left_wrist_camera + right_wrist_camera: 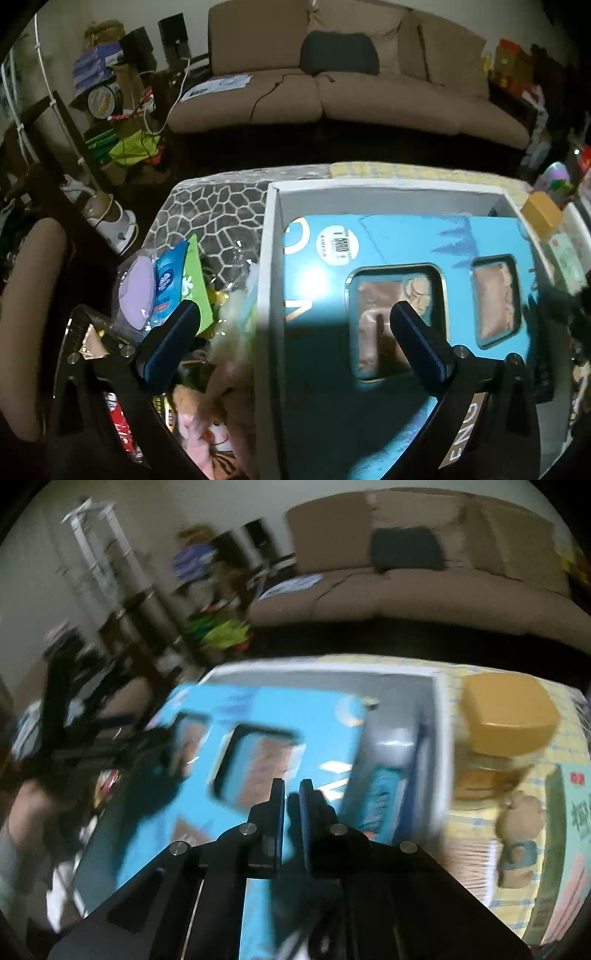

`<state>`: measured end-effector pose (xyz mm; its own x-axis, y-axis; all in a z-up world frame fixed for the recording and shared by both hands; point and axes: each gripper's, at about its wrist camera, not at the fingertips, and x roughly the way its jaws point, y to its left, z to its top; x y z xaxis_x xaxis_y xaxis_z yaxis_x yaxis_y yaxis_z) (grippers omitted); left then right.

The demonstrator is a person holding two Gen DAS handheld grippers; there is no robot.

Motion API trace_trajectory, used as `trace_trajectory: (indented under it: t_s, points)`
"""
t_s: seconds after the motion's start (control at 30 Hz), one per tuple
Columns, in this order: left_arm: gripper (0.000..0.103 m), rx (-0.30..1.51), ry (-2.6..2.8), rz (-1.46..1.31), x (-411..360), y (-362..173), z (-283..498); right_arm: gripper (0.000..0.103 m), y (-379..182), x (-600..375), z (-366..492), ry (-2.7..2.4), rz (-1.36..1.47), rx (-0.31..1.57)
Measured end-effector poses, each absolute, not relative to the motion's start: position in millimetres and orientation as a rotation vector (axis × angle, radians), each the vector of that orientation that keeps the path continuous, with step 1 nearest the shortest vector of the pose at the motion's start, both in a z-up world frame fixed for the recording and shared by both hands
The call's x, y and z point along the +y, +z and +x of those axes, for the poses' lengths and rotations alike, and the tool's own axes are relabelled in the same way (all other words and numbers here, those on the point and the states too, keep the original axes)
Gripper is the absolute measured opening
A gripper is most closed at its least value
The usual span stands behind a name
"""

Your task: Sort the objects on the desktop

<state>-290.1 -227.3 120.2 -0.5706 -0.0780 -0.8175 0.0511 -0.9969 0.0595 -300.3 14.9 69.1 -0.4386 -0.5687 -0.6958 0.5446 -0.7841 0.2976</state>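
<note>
Left claw (295, 314) wide, right claw (291, 790) closed

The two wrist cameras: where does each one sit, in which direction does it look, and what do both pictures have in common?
Left wrist: sits behind the left gripper, looks down and forward at the blue box in the white tray; its own open fingers show.
Right wrist: sits behind the right gripper, looks down over the same blue box; picture blurred; its jaws stand almost together, with nothing seen between them.
Shared: blue box, white tray, yellow-lidded jar, brown sofa.
</note>
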Motion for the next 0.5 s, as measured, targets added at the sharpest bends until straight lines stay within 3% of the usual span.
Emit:
trace_trajectory:
  t_s: [0.13, 0.2, 0.23, 0.33, 0.5]
  points:
    - [0.103, -0.135, -2.774, 1.349, -217, 138, -295, 0.012, 85, 13, -297, -2.295, 1.079, -0.02]
    - [0.103, -0.239, -2.833, 1.305, -205, 150, -299, 0.046, 97, 24, -307, -2.323, 1.057, -0.081]
    - [0.103, -0.318, -2.848, 1.287, -197, 154, -304, 0.051, 100, 27, -311, -2.345, 1.046, -0.106]
    - [0.103, -0.422, -2.874, 1.3, -181, 156, -324, 0.051, 106, 33, -341, -2.368, 1.058, -0.199]
    - [0.103, -0.387, -2.842, 1.478, -177, 138, -369, 0.051, 88, 20, -382, -2.309, 1.14, -0.256]
